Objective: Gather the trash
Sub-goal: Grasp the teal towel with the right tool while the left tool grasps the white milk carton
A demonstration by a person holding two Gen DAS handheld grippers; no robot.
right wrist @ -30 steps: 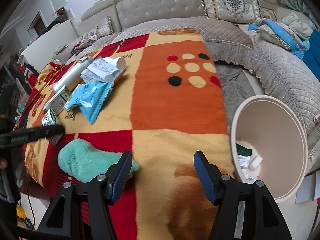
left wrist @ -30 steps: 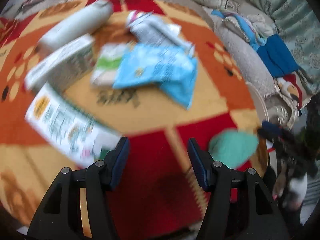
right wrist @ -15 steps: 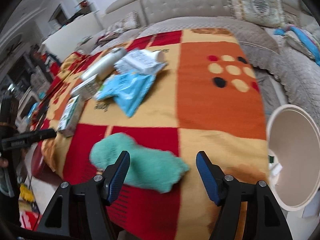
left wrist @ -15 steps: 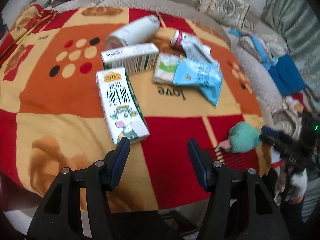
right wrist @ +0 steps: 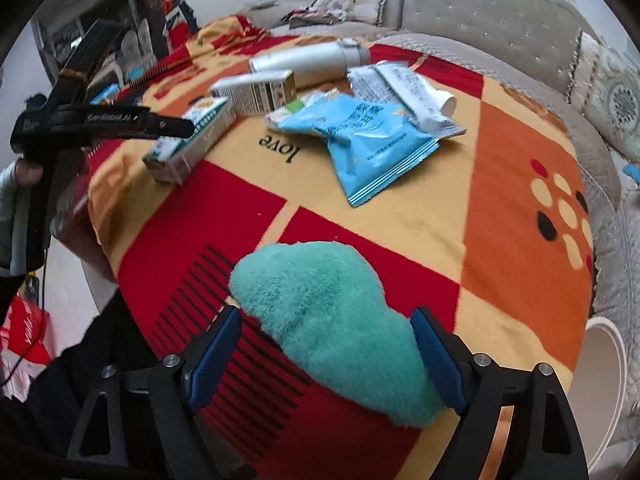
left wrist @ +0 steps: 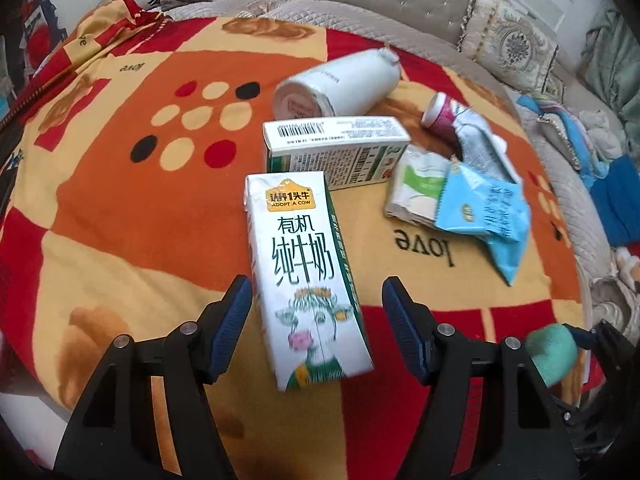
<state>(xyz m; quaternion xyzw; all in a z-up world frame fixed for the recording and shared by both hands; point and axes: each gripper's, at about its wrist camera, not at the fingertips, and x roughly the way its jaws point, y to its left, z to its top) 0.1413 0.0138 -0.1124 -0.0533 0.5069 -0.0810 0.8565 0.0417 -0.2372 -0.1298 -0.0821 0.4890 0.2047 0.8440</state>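
Entry: trash on the blanket (left wrist: 120, 208), both claws over it.

- Left claw (left wrist: 317, 312): jaws opening, milk carton (left wrist: 306, 276) lying between them, pads clear of its sides. Nothing held.
- Right claw (right wrist: 326, 344): jaws opening, wide, astride the green sock (right wrist: 332, 320). Pads beside the pile, not pressing that I can see. Nothing held.
- Further trash, beyond the carton: box (left wrist: 334, 148), white bottle (left wrist: 340, 86), blue packet (left wrist: 486, 212), green-and-white wrapper (left wrist: 416, 190), crumpled tube (left wrist: 476, 140). All lie close together, some overlapping.
- Bin (right wrist: 600, 392): at my right, off the blanket's edge, only its rim in view.

Risks, as I judge them:
- The carton lies askew to my left jaws; closing on it so could pinch a corner and swing it out, or crush it if empty.
- The sock is soft and may not be trash at all; my right claw may gather blanket along with it, or carry off the wrong thing.
- The two claws work near each other; a reach across could knock them together.
- The bottle lies on its side and could roll if the box is nudged.

Hard to make out:
- What is in the bin.
- The wrapper's far part, under the packet.
- The tube's print.
- Whether carton and bottle are empty.
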